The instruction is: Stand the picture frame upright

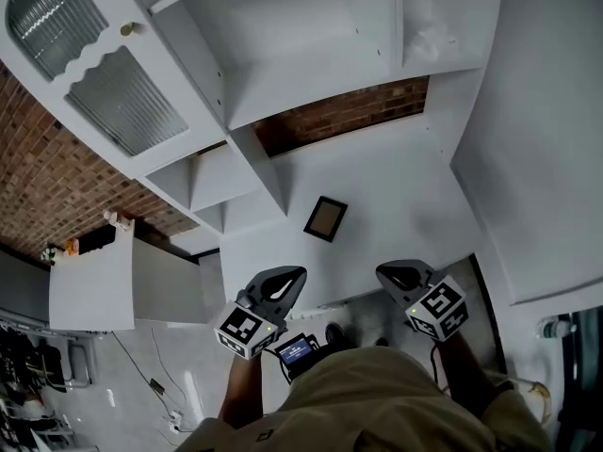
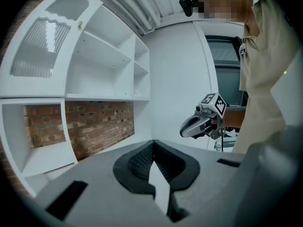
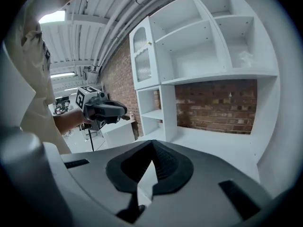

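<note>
Both hand-held grippers closed and empty, at the near edge of the counter.
The picture frame (image 1: 325, 218) lies flat on the white counter (image 1: 405, 191), farther in than both tools. The left hand-held gripper (image 1: 294, 276) hangs at the near edge, jaws pressed together on nothing. The right hand-held gripper (image 1: 386, 273) is level beside it, jaws likewise together, holding nothing. A brick wall (image 1: 344, 113) backs the far side.
</note>
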`<state>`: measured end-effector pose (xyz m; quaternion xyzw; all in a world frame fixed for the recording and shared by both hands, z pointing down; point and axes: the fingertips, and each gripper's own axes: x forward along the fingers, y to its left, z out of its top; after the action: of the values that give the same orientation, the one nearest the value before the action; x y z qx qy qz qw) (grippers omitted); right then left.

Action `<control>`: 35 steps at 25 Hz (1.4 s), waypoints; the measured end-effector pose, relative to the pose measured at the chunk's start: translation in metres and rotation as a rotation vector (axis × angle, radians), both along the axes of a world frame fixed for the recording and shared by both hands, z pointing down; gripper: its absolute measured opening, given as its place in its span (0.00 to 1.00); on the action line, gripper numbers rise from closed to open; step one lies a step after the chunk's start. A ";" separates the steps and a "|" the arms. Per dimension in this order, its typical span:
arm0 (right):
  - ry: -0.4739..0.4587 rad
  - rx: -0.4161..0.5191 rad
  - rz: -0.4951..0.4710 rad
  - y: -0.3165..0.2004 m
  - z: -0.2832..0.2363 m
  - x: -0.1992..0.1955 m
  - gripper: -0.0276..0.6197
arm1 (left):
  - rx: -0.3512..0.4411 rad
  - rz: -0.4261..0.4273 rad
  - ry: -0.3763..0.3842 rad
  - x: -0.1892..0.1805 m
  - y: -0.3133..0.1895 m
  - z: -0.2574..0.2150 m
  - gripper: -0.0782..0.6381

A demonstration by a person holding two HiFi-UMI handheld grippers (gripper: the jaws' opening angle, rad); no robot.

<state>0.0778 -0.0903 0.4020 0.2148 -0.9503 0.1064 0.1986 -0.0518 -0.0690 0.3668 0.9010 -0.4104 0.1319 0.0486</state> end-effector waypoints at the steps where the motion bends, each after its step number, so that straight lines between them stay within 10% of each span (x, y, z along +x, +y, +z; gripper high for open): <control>1: 0.009 0.002 0.012 -0.005 0.000 -0.005 0.05 | 0.002 0.012 0.008 -0.007 -0.009 0.002 0.12; 19: 0.094 -0.085 0.177 -0.109 0.056 -0.074 0.05 | -0.080 0.125 0.020 -0.079 -0.148 0.079 0.12; 35: 0.149 -0.296 0.113 -0.228 0.196 -0.095 0.16 | -0.366 0.031 -0.040 -0.075 -0.255 0.217 0.12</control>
<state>-0.0173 -0.3182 0.5975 0.2436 -0.8933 0.2400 0.2916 -0.1269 -0.3238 0.5835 0.8806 -0.3665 0.2229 0.2015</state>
